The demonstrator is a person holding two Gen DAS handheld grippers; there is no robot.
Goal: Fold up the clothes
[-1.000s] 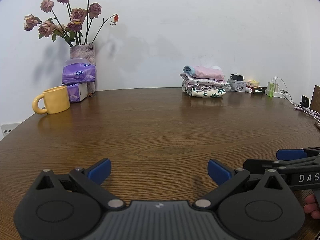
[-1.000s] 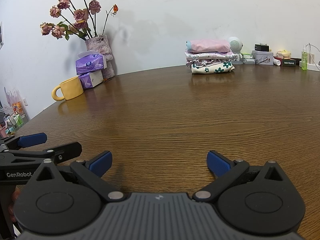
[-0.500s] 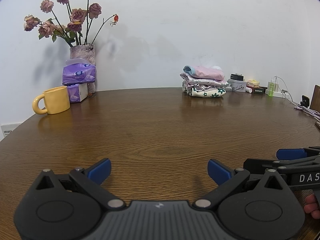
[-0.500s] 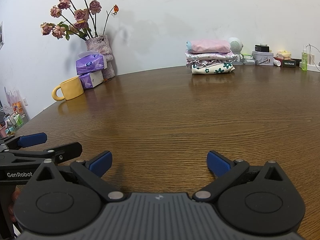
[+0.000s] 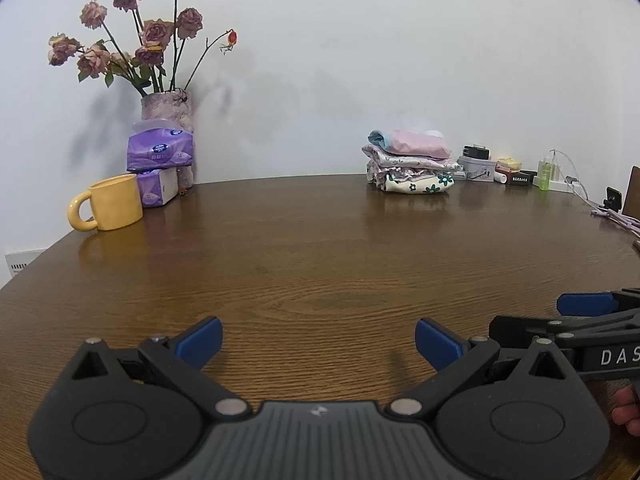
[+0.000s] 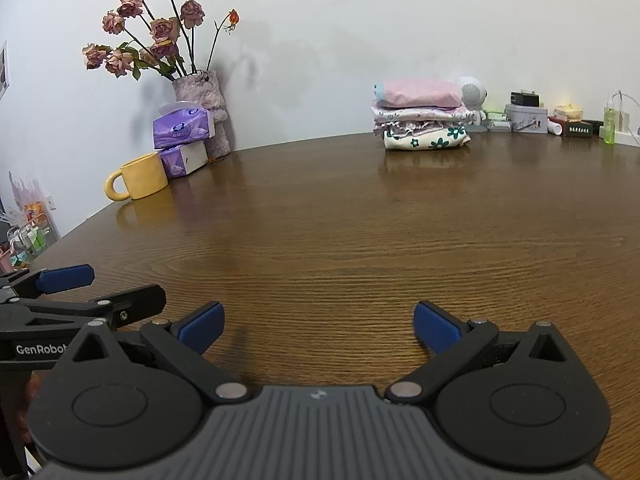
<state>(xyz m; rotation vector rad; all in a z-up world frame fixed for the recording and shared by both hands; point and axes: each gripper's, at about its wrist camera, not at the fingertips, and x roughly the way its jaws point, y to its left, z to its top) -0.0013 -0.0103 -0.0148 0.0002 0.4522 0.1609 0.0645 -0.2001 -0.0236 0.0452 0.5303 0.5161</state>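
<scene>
The round, glossy wood-grain table (image 5: 320, 248) fills the view. At one o'clock, near the wall, sits the soft stack of folded clothes (image 5: 410, 164). The left gripper (image 5: 318, 340) and right gripper (image 6: 318, 326) both gape wide, empty.

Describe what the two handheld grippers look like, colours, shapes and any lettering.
The left gripper and right gripper look alike: matte black bodies with a ribbed grey centre panel, two round black housings, silver pivot pins, angular linkage arms and blue pads on the fingers. White lettering shows on their sides: "DAS" on the right one, "GenRobo" on the left. No cables or sleeves are visible.
</scene>
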